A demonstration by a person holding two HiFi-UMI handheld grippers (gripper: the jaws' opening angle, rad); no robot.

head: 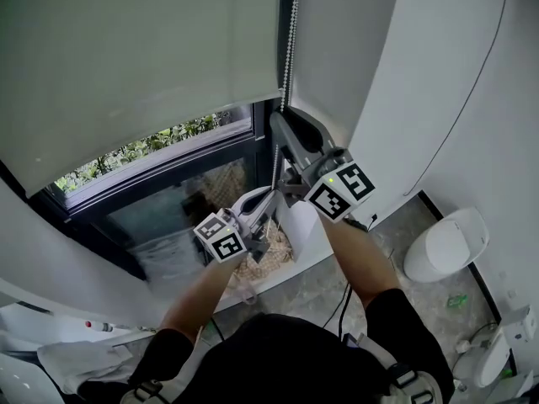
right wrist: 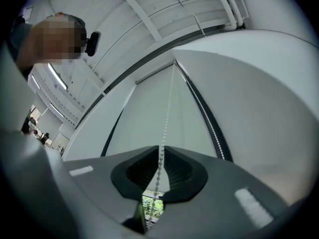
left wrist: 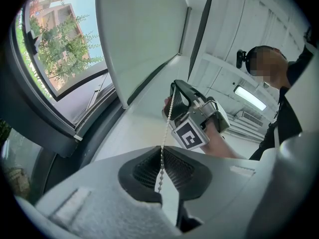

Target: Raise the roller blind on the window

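Head view looks down on a matte, pale roller blind (head: 143, 66) hanging flat over most of the window (head: 181, 154). Its straight hem leaves one low band of glass where green leaves show. At the blind's right edge hangs the bead chain (head: 290, 40), a string of small round white beads.

Both grippers are on that chain, the right gripper (head: 278, 118) higher up and the left gripper (head: 271, 194) below it. Each carries a white cube with black square markers, so there are two marker cubes (head: 341, 190) in all.

Left gripper view shows smooth grey moulded jaws with dark ribbed pads, clenched tip to tip on the chain, which runs taut up to the other gripper. Right gripper view shows the same grey jaws and ribbed pads pinching one strand. A second strand runs just beside it to the right, along the dark window frame (right wrist: 199, 103).

Smooth white walls (head: 438, 57) close in the room, and one thin dark cable (head: 476, 82) curves down the right one. Below lies a mottled grey stone floor (head: 396, 225) with one rounded white toilet (head: 444, 244) on it
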